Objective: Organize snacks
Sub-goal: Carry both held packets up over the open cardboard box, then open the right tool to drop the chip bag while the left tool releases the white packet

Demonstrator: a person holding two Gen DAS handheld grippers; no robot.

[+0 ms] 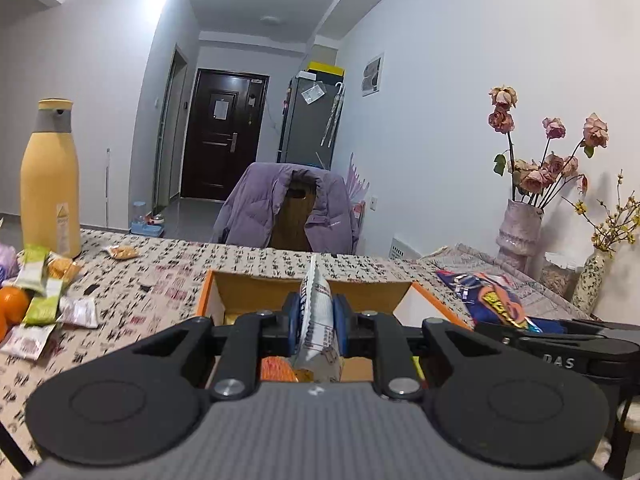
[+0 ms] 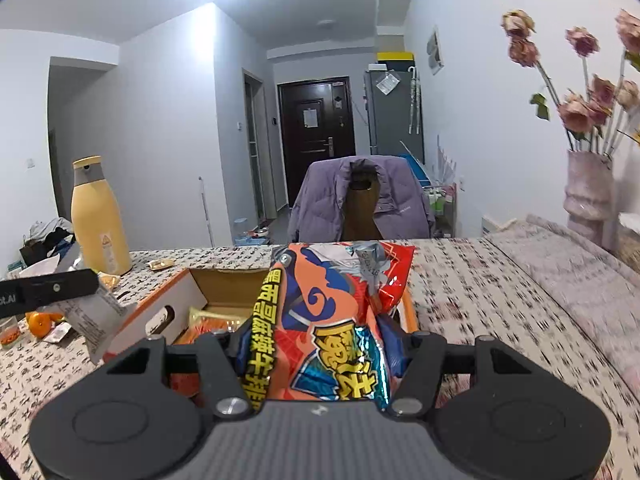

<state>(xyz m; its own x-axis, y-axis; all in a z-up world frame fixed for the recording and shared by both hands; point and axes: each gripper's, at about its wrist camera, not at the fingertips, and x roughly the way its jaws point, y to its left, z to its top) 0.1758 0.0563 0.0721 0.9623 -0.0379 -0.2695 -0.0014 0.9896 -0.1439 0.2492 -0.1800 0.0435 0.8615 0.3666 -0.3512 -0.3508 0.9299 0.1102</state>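
Left tongs (image 1: 316, 322) are clamped on a white snack packet (image 1: 318, 312), held upright above the open cardboard box (image 1: 240, 292) on the bench (image 1: 160, 280). Right tongs (image 2: 320, 356) are clamped on an orange chip bag (image 2: 336, 320), held just beside the box's right edge.

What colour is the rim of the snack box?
Orange, on the cardboard box rim; clearest in the left wrist view.
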